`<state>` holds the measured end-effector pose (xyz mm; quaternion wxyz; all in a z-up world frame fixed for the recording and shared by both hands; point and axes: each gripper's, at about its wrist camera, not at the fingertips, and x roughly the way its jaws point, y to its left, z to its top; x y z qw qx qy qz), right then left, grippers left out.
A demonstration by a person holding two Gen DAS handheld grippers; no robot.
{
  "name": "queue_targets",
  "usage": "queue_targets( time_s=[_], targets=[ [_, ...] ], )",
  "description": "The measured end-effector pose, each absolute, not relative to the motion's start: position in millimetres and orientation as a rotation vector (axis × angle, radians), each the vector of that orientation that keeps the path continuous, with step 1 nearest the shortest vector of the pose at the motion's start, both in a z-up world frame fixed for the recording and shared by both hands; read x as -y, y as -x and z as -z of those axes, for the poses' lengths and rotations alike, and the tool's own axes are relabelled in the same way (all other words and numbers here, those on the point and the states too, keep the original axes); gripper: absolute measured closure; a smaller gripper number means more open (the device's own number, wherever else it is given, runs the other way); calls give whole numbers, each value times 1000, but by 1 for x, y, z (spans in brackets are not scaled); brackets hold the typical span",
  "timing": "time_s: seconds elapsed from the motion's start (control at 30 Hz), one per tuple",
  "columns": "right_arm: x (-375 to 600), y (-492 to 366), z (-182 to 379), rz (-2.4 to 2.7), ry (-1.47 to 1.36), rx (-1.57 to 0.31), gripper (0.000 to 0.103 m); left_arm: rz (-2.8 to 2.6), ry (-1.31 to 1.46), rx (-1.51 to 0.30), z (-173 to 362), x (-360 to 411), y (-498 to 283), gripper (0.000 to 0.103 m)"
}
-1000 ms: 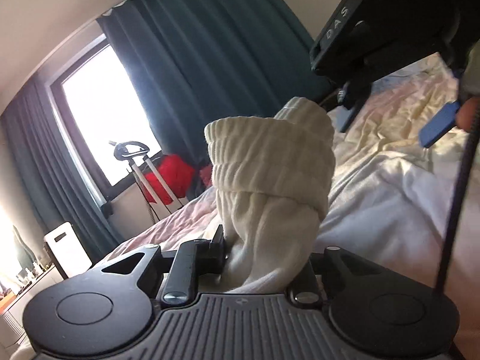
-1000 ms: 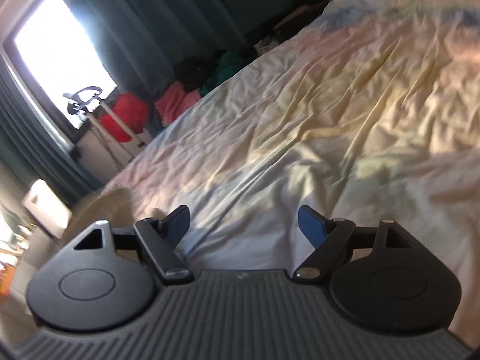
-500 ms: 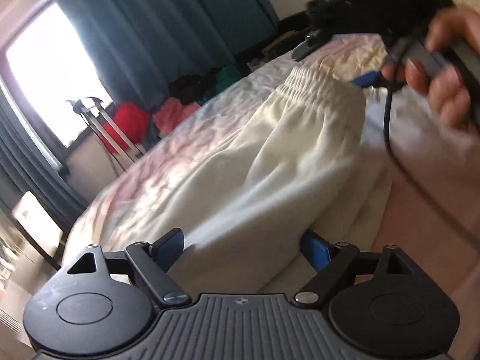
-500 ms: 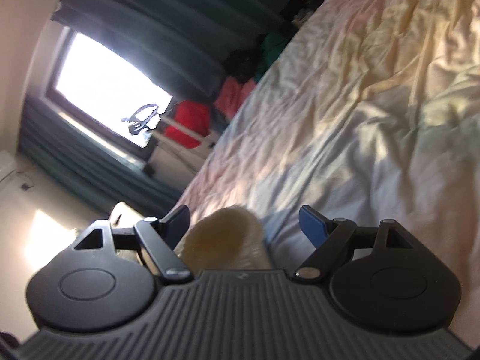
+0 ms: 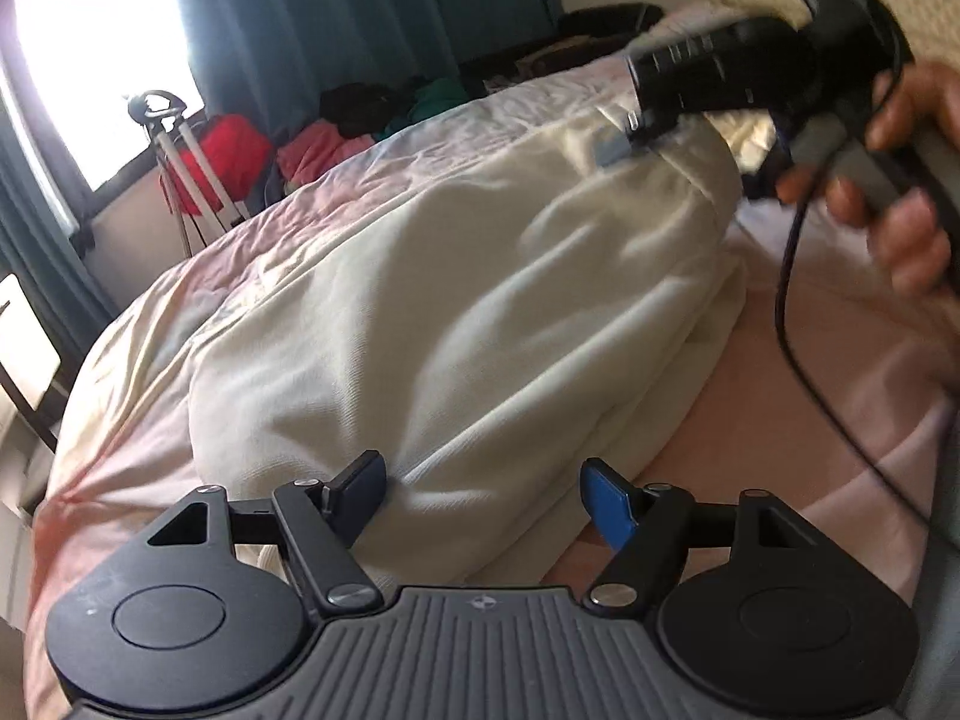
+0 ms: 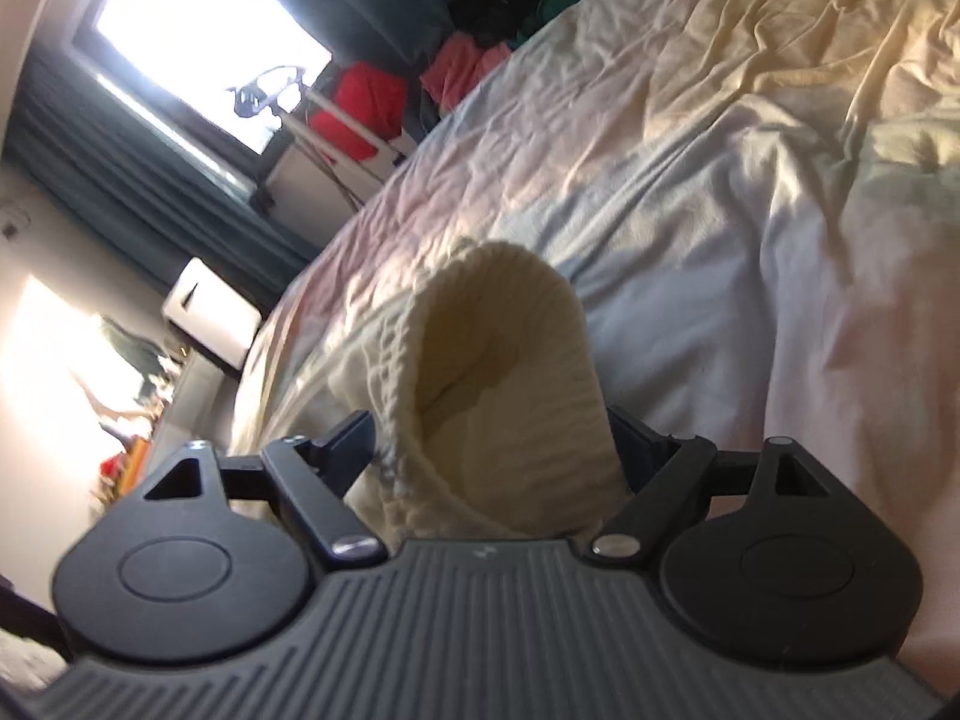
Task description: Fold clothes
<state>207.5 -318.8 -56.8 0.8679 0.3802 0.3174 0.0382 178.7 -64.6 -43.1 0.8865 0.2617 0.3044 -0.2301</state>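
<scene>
Nearest in the left wrist view, the left claw (image 5: 483,495) stands spread, its blue pads apart and gripping nothing, just above the near edge of the cream garment (image 5: 456,300), which lies in a soft heap on the bed (image 5: 780,420). The left pad sits against the cloth; whether the right pad touches it cannot be told. In the right wrist view, the right claw (image 6: 489,441) has the garment's ribbed hem (image 6: 510,372) between its two fingers, the knit bulging up in a curved fold in front of the camera; both fingers press against the cloth, so it is pinching the hem. Farther along in the left view, the right claw (image 5: 624,144) appears blurred at the far end of the garment, held by the person's hand (image 5: 894,180), with a black cable (image 5: 792,324) hanging from it. Beyond the garment the rumpled sheet (image 6: 750,120) of pale pink, yellow and blue spreads across the bed. At the far side lie heaped clothes (image 5: 336,138) in red, black and green, beside a metal stand (image 5: 180,162), under teal curtains (image 5: 336,12) and a bright window (image 5: 90,48).
</scene>
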Motion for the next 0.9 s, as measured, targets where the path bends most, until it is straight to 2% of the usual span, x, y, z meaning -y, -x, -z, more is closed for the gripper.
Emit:
queue_targets(
  time_s=[0.13,0.4,0.57,0.67,0.77,0.87,0.9],
  targets=[
    [320,-219,81,-69,-856,-770,16,478,-511,-641,41,60,-186,30],
    [316,-227,93,-207,-972,-806,13,465,-462,-660,42,53,-187,28],
    [309,-221,67,-349,-926,-677,12,453,-447,-666,44,49,-192,26],
    [304,-223,71,-330,-894,-708,12,461,-429,-673,45,47,-193,26],
    [291,-234,86,-256,-785,-862,13,469,-412,-681,44,47,-193,26],
    [285,-235,89,-243,-740,-866,14,469,-365,-693,37,42,-193,25],
    [283,-234,86,-236,-725,-862,21,474,-331,-700,32,39,-193,25]
  ],
)
